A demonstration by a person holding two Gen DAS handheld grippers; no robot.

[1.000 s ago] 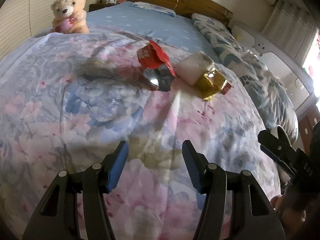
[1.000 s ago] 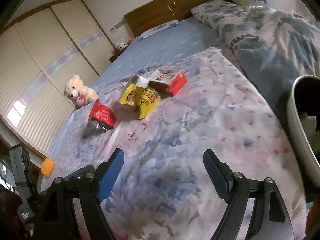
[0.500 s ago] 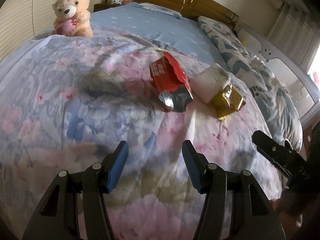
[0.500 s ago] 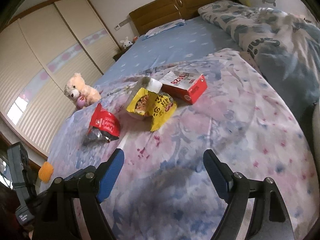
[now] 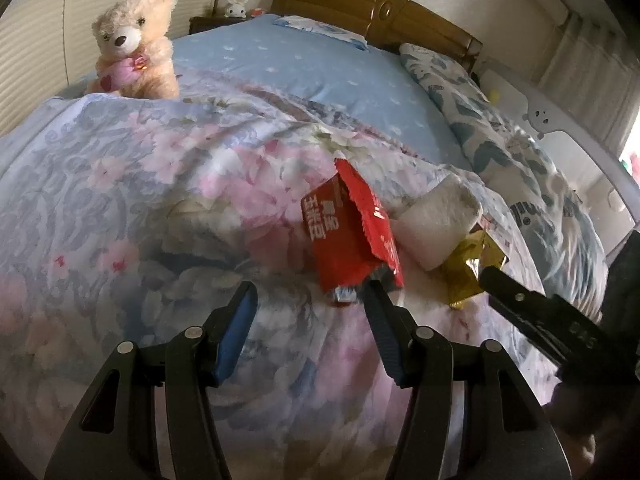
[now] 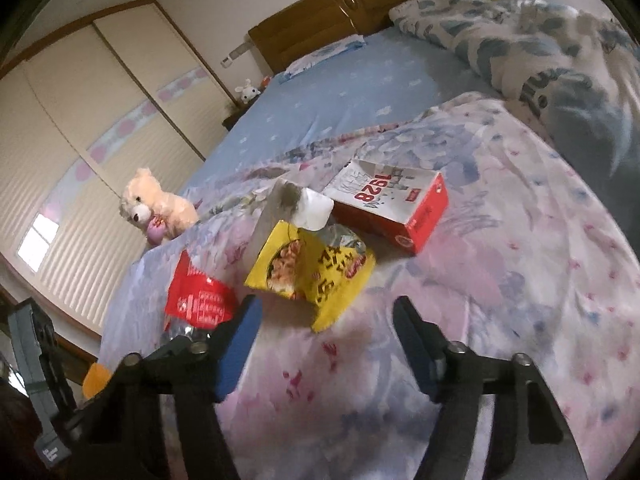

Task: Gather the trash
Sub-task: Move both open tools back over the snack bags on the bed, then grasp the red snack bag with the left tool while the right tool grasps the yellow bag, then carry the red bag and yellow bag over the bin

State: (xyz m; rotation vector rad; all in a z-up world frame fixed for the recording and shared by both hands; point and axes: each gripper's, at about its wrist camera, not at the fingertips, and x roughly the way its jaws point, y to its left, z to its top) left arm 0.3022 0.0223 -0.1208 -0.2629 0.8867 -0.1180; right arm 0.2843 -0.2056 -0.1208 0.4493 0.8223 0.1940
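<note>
floral bedding [image 5: 132, 200] covers the near end of a bed with a wooden headboard [image 5: 376, 12], and a teddy bear [image 5: 134, 50] sits at its far left edge. trash lies together on the cover: a red wrapper [image 5: 348, 240], a yellow snack bag [image 6: 316, 272], a white tissue pack [image 5: 436, 222] and a red-and-white box [image 6: 394, 208]. left tool [image 5: 310, 302] hovers with jaws apart and empty, just short of the red wrapper. right tool [image 6: 326, 318] has its jaws closing, nothing between them, near the yellow bag's lower corner.
</note>
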